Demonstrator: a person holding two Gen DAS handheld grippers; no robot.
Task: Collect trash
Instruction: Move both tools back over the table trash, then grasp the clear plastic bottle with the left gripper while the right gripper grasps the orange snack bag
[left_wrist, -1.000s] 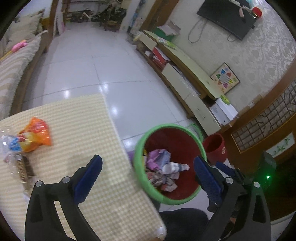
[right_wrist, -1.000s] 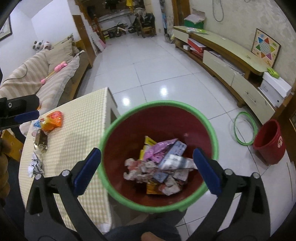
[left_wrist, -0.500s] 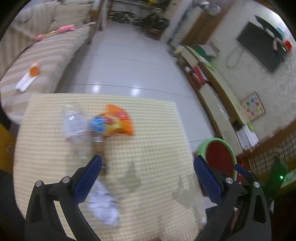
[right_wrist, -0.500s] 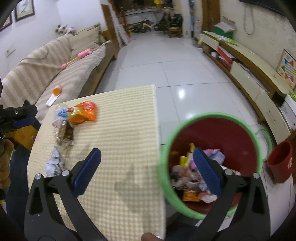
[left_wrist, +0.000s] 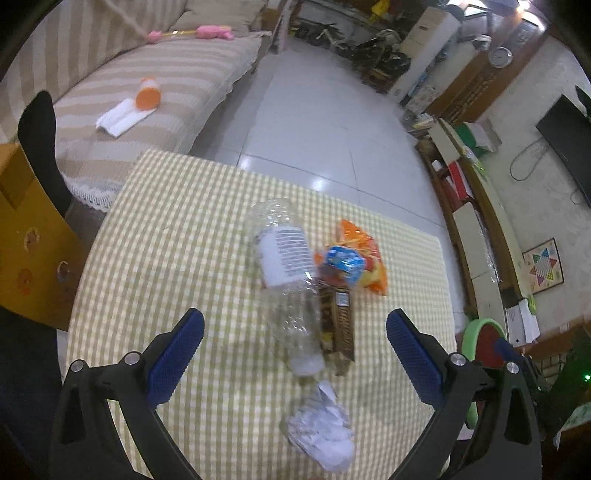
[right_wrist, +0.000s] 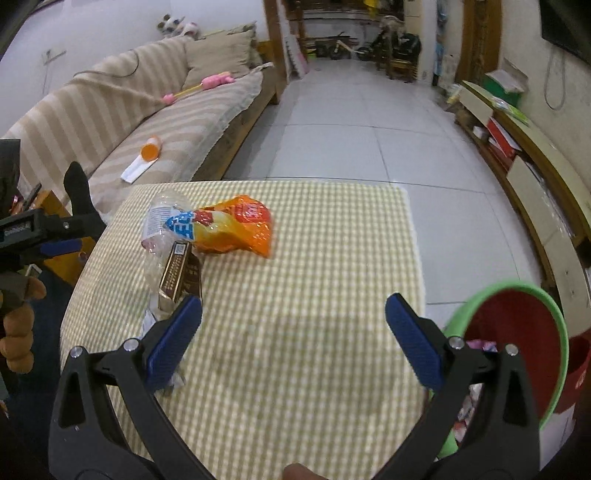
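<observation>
Left wrist view: the left tongs (left_wrist: 295, 345) hang wide apart and empty right over the clear crinkly plastic bottle (left_wrist: 286, 284) on the checked counter (left_wrist: 177, 236). Its long axis runs roughly 11 to 5 o'clock, cap end nearest. Crumpled paper (left_wrist: 321, 430) sits at 6, glossy orange bag (left_wrist: 364, 264) at 1. The right tongs (right_wrist: 293, 338), also spread and empty, look farther off, nearer the green-rimmed bin (right_wrist: 517, 332).
</observation>
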